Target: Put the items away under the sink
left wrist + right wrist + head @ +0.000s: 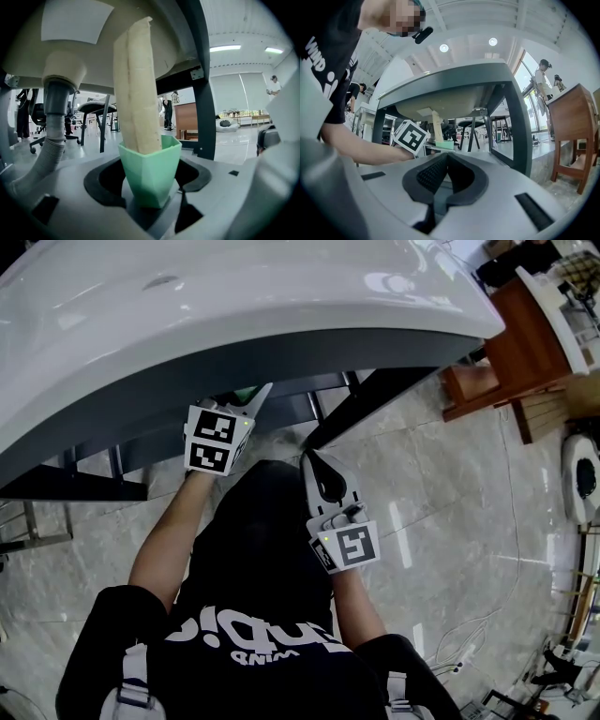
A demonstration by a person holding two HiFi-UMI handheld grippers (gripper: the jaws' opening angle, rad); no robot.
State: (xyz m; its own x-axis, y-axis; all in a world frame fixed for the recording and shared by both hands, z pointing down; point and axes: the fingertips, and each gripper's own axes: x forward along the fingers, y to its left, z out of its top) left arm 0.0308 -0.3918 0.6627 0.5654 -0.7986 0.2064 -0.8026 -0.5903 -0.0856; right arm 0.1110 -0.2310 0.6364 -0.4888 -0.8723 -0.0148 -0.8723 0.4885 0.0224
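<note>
Jaws on the left gripper were pinching a green cup low down, one black pad on each side of it. A tall pale bar stood upright in the cup, and I couldn't tell what it was made of. Its top end reached up close to the underside of the sink. A grey ribbed drain pipe hung off to the left and a dark frame leg stood to the right.

From the head view, the left gripper was pushed in under the white sink, so only a sliver of the cup showed at the rim.

The right gripper had its jaws pressed together with nothing between them. It hung back lower over the tiled floor, apart from the cup.
</note>
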